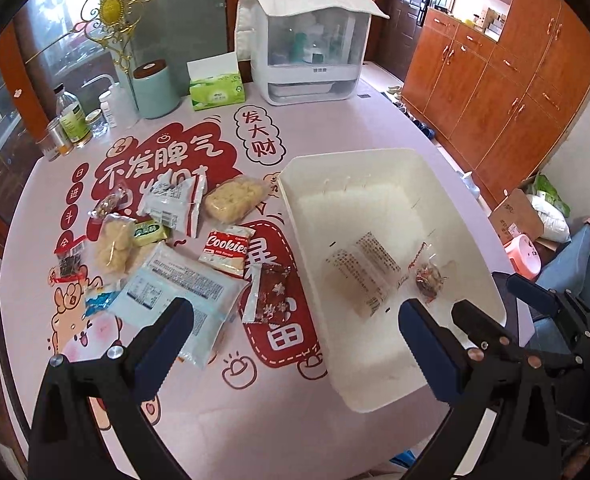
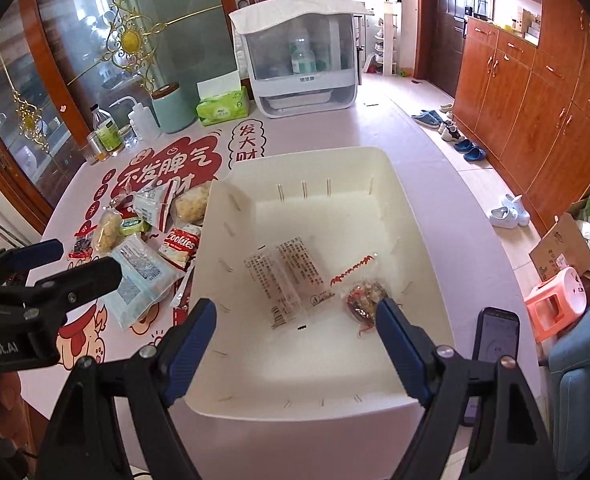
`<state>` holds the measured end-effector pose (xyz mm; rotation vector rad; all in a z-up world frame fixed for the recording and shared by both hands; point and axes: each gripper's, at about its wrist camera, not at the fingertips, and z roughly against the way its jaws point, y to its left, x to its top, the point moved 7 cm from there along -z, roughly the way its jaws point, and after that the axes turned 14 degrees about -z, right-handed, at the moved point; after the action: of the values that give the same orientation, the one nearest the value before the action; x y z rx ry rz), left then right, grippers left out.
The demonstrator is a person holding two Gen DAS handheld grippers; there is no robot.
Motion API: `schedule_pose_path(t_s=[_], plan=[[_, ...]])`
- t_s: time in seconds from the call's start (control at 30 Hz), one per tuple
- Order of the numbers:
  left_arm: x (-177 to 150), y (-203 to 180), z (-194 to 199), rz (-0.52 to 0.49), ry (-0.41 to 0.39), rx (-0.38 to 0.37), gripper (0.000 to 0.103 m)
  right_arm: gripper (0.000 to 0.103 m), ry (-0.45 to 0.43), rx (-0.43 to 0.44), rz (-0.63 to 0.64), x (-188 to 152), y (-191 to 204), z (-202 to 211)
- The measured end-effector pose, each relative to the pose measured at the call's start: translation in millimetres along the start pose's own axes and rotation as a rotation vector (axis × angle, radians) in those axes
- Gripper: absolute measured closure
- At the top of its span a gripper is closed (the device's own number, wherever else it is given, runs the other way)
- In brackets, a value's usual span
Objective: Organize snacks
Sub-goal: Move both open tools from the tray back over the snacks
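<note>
barely begun: two packets in the white bin (image 2: 391, 184) ahead of the gaping, empty right gripper (image 2: 295, 322), some ten snacks (image 1: 175, 240) left loose ahead of the equally gaping left gripper (image 1: 295, 316).

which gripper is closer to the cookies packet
Left. The left gripper hangs open over the snack pile, just short of the Cookies packet. The right gripper is open over the white bin, further away.

Cream-white bin (image 2: 375, 384); pink tablecloth (image 1: 335, 128) with red cartoon print; red-and-white Cookies packet (image 1: 226, 249); green tissue pack (image 1: 217, 93).
</note>
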<state>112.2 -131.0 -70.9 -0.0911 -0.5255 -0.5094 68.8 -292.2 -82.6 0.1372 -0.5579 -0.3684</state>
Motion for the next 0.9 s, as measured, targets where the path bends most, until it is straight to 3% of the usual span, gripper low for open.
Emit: schedule_pose_path(t_s=[0.4, 0.63, 0.8, 0.9], plan=[[-11, 34, 43, 0.056, -0.052, 0.027, 0.001, 0.02, -0.077, -0.016, 0.025, 8, 24, 24], [-11, 60, 63, 0.012, -0.076, 0.077, 0.001, 0.02, -0.182, -0.046, 0.074, 19, 53, 41], [-6, 103, 85, -0.021, -0.093, 0.138, 0.001, 0.021, -0.314, -0.103, 0.106, 39, 79, 63], [0, 139, 100, -0.03, -0.111, 0.187, 0.001, 0.022, -0.321, -0.101, 0.118, 55, 97, 65]])
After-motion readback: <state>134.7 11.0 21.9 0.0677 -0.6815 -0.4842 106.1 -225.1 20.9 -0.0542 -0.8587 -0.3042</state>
